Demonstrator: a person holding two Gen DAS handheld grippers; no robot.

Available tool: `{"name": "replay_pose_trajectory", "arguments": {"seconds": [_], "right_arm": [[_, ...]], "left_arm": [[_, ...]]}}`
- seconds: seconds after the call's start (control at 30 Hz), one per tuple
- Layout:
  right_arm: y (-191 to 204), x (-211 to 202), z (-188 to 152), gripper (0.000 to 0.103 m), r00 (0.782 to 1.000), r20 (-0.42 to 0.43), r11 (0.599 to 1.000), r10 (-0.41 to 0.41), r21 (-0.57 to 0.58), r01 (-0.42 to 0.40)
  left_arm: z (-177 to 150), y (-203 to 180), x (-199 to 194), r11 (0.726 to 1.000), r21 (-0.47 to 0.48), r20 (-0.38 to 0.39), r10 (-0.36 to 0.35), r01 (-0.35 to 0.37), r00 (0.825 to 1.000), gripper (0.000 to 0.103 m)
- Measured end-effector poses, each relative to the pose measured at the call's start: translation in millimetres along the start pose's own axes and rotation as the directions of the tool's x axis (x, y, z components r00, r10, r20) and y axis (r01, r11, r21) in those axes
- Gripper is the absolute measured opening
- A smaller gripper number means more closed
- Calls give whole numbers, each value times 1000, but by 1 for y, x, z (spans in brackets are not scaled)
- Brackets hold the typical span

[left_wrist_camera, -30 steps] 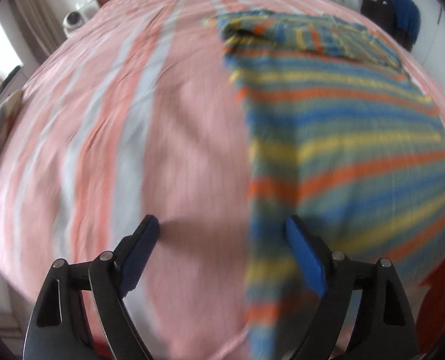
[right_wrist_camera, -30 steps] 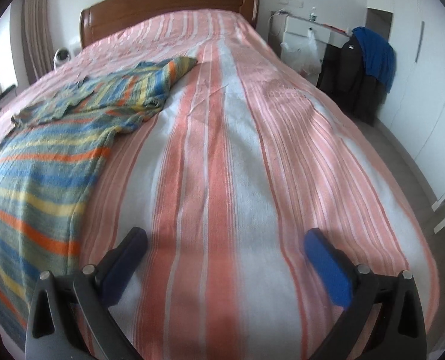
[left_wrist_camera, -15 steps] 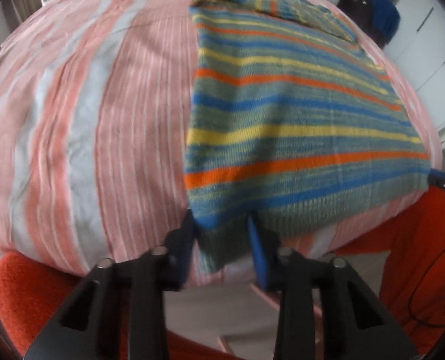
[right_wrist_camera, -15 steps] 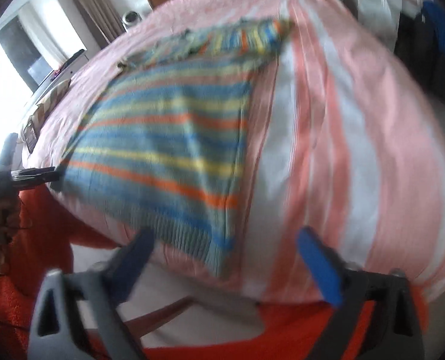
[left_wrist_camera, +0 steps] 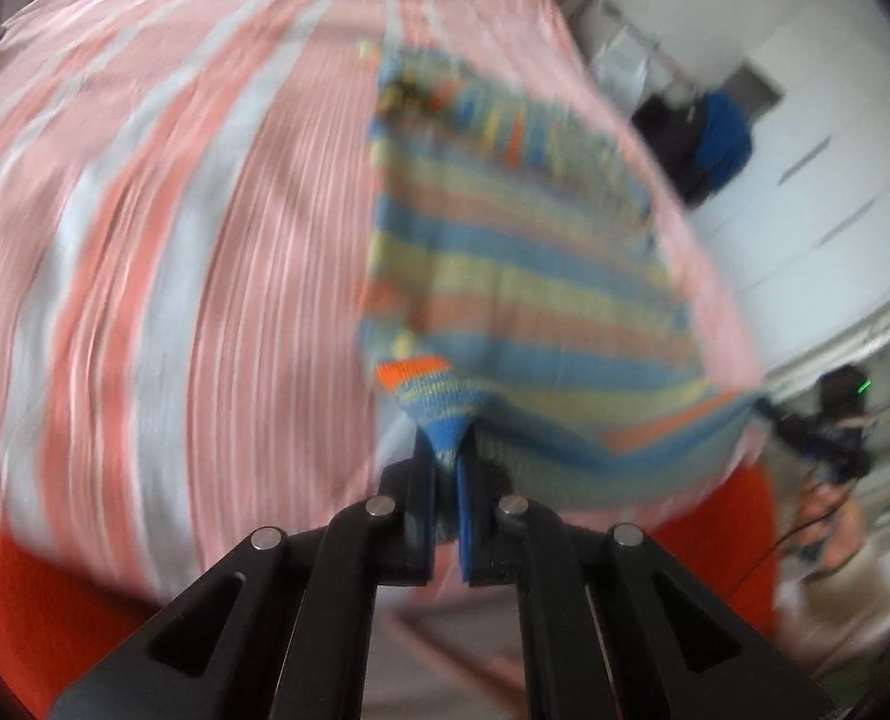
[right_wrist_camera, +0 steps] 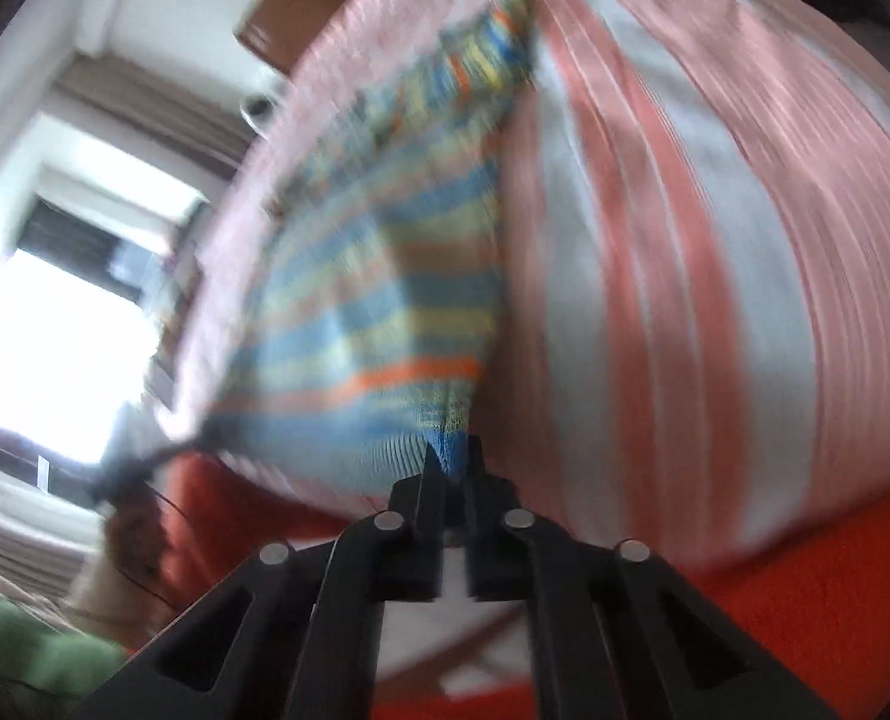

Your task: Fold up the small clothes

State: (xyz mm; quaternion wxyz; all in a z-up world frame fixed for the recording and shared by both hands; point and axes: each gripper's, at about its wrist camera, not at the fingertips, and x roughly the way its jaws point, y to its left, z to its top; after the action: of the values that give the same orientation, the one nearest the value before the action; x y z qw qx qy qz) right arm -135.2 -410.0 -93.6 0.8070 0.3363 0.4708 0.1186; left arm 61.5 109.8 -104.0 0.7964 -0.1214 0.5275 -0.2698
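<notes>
A small knitted sweater (left_wrist_camera: 523,294) with blue, yellow and orange stripes lies on the pink-striped bed; it also shows in the right wrist view (right_wrist_camera: 385,300). My left gripper (left_wrist_camera: 445,456) is shut on the sweater's near left hem corner and lifts it off the bed. My right gripper (right_wrist_camera: 454,468) is shut on the near right hem corner. The hem stretches taut between the two grippers. The right gripper shows far right in the left wrist view (left_wrist_camera: 805,426), and the left gripper shows at the left in the right wrist view (right_wrist_camera: 139,462). Both views are blurred by motion.
The bed (left_wrist_camera: 163,240) has a pink, orange and white striped cover. Orange cloth (right_wrist_camera: 805,594) lies along the bed's near edge. A wooden headboard (right_wrist_camera: 277,30) and a bright window (right_wrist_camera: 55,312) are beyond. Dark and blue clothes (left_wrist_camera: 715,138) hang by the wall.
Both grippers have closed on the sweater's near hem corners and raised the hem off the bed. A second ago both were open above the bed.
</notes>
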Motion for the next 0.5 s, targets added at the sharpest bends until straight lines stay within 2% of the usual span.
{"name": "replay_pose_trajectory", "arguments": {"seconds": [0.07, 0.1, 0.23, 0.27, 0.37, 0.5], "right_arm": [[-2, 1, 31, 5, 998, 57, 999, 40, 17, -41], [0, 3, 51, 5, 995, 89, 999, 41, 5, -42], [0, 26, 146, 5, 982, 190, 999, 9, -47, 0], [-1, 36, 173, 5, 978, 208, 999, -1, -49, 11], [-6, 64, 236, 5, 972, 232, 999, -20, -25, 26], [-16, 109, 308, 5, 966, 249, 998, -69, 13, 68]], "left_arm": [[38, 1, 2, 1000, -9, 51, -21, 21, 998, 3], [64, -1, 5, 1000, 4, 85, -10, 10, 996, 3], [158, -2, 33, 999, 9, 163, 30, -32, 986, 3], [182, -2, 45, 999, -6, 171, 35, -34, 985, 3], [250, -6, 91, 993, -14, 173, 118, -117, 978, 3], [297, 3, 146, 983, -62, 148, 181, -174, 972, 3]]}}
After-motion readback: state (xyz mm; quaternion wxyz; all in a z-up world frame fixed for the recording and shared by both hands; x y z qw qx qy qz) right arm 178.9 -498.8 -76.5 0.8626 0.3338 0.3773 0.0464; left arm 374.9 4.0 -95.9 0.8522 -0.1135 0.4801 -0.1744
